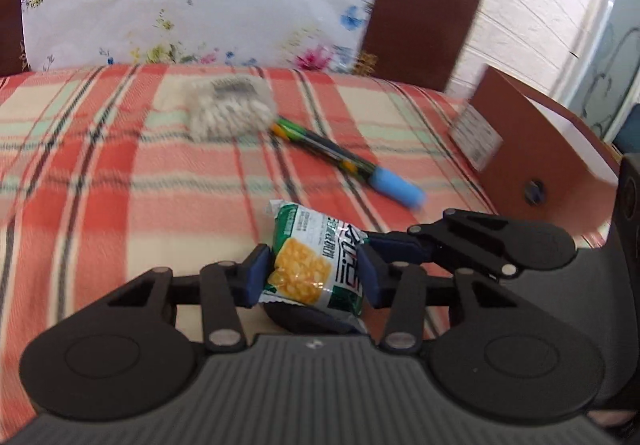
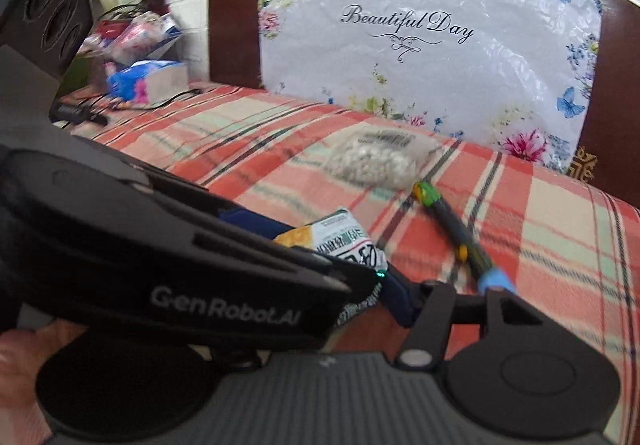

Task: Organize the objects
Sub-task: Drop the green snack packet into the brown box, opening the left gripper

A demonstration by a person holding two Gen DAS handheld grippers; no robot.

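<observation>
Green and white foil marks the snack packet (image 1: 316,265), printed with yellow corn, and we see it standing between our left gripper (image 1: 316,269) pads, its long axis running away from the camera and tilted a little to the left, the crimped top edge pointing toward the far end of the bed. Both blue pads (image 1: 256,273) press its sides, so the left jaws are clenched on the packet, which sits deep between them with its lower edge close to the gripper body. From the right wrist view the left gripper's black shell crosses the foreground and covers most of the packet (image 2: 348,241); only a corner with corn print and some lettering shows. Our right gripper (image 1: 404,245) reaches in from the right, one blue pad against the packet's right edge beside the left gripper's pad; its other finger is hidden in both views, so we cannot tell whether its jaws are released or closed. Farther along the plaid blanket (image 1: 100,173) lies a marker pen (image 1: 344,161), blue cap nearest us, its long axis slanting up-left toward a blurred bag of pale pieces (image 1: 230,107). A floral bag reading "Beautiful Day" (image 2: 432,57) leans on the dark headboard (image 2: 232,25). Motion blur softens most small print.
</observation>
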